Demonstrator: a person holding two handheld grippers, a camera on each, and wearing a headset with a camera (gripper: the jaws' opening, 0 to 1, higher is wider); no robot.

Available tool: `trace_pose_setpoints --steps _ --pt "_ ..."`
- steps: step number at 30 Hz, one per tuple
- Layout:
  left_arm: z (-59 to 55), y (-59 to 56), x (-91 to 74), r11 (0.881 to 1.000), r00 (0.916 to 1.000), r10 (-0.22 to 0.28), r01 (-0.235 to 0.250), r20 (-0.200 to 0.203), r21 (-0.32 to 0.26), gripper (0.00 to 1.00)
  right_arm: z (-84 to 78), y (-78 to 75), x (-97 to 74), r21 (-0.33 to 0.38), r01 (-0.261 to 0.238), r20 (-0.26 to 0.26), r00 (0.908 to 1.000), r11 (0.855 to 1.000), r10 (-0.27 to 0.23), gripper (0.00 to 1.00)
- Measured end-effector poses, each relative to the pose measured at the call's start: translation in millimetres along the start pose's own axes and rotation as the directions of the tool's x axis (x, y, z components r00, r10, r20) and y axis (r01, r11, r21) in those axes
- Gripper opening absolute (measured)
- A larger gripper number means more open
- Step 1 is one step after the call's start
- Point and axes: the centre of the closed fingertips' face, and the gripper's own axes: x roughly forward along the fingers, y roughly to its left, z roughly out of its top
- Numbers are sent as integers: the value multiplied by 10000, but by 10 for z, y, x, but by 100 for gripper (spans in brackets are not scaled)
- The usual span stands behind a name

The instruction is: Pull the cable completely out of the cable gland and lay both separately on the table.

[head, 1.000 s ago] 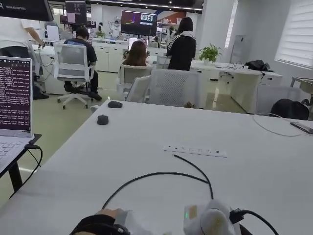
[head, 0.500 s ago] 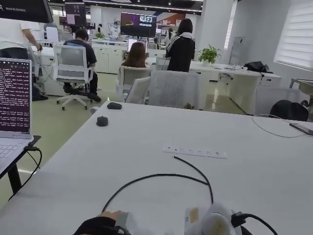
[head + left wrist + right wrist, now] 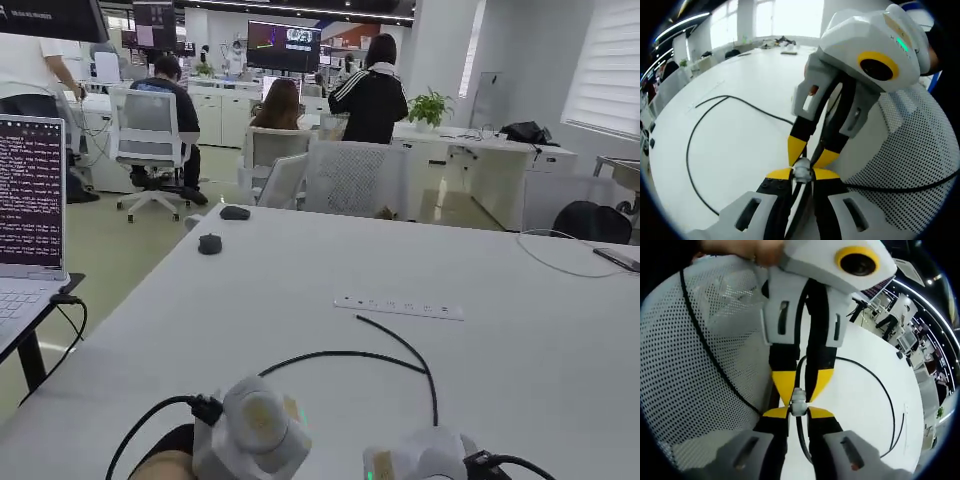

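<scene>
Since half a second ago my left gripper (image 3: 802, 175) is sitting higher: its body is now showing at the bottom of the head view where a gloved hand was, and the right gripper (image 3: 798, 414) is sitting lower beside it.

Both pairs of jaws are clenching tip to tip on the cable gland (image 3: 798, 401) from opposite ends. I cannot tell whether either pair is also catching the cable (image 3: 340, 355) itself. The gland is hanging in the air between the tips at the near edge of the table (image 3: 300, 260), partly over a white mesh chair (image 3: 910, 165).

The gland's long axis is lying along the line joining the two grippers, one end pointing into each. The cable is threading through it and looping away over the table toward the power strip (image 3: 400, 309).

What is worrying me:
- With four pads crowding one small part, a pull could make one pair slip off, I judge.
- If I am pulling off that axis, the cable is likely to bind in the gland.
- A dropped gland would probably fall onto the chair, not the table.
- The trailing loop may drag against the power strip as the cable is coming out.
</scene>
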Motion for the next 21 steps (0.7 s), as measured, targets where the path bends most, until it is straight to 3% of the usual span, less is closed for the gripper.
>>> trace_pose_setpoints --steps 3,5,7,10,12,14,18,21 --pt "-15 44 4 9943 9980 555 -525 -306 928 16 -30 -18 27 1278 -123 18 9999 9917 122 18" --pt "-53 50 6 9848 9948 798 -688 -635 1594 16 -79 -45 29 1249 -12 -118 9999 9922 27 25" --pt "-59 49 15 9762 9929 940 -775 -734 2025 16 -123 -40 26 1370 -25 -270 9996 9906 62 22" --pt "-48 31 32 9683 9916 1054 -851 -751 2348 16 -152 -56 18 1488 107 -400 9992 9888 -48 19" --pt "-71 39 40 9634 9898 1124 -871 -871 2536 16 -166 -68 7 1622 110 -452 9990 9867 -37 4" --pt "-107 62 41 9583 9864 1262 -939 -1050 2698 16 -182 -74 6 1772 118 -447 9990 9841 -40 4" --pt "-197 138 26 9490 9761 1606 -1120 -1461 2947 16 -289 -99 0 1684 358 -936 9954 9851 -202 4" --pt "-262 209 2 9409 9646 1956 -1337 -1770 3112 15 -434 -184 -37 2020 821 -1487 9875 9759 -522 4"
